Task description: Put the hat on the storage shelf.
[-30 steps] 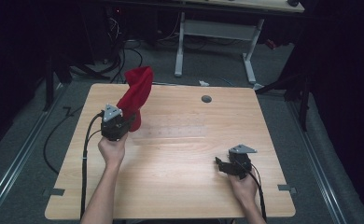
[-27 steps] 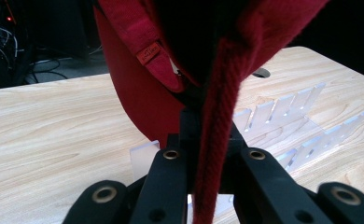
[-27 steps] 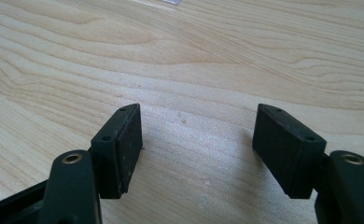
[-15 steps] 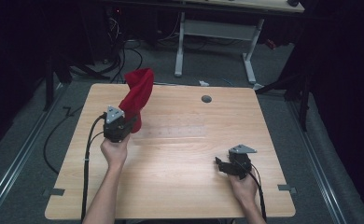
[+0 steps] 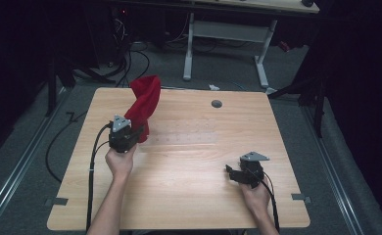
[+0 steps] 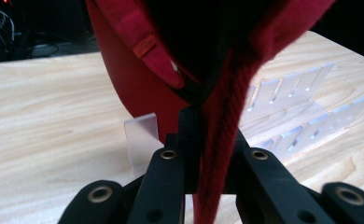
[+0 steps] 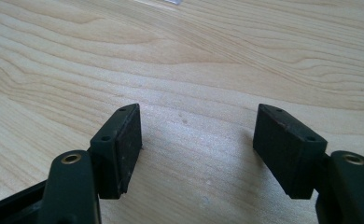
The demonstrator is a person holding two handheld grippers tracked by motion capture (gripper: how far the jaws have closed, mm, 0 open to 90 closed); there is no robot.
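A red cloth (image 5: 146, 98) with a dark inside and a small label stands up from the back left part of the wooden table (image 5: 179, 196). My left gripper (image 5: 139, 134) is shut on its lower edge. In the left gripper view the red cloth (image 6: 133, 79) hangs over the gripper (image 6: 208, 128), with a fold pinched between the jaws. A clear slotted acrylic rack (image 5: 179, 135) lies flat on the table just right of the cloth. The same rack (image 6: 301, 93) lies beyond the jaws. My right gripper (image 5: 230, 172) rests low at the front right, open and holding nothing (image 7: 196, 140).
A round grey grommet (image 5: 216, 104) sits in the tabletop near its far edge. A small clear upright plate (image 6: 140, 140) stands just ahead of the left jaws. Black cables trail off the table's left side. Another desk's legs (image 5: 260, 58) stand on the floor behind.
My left gripper with the red cloth has shifted slightly to the right and nearer. The right gripper has stayed put.
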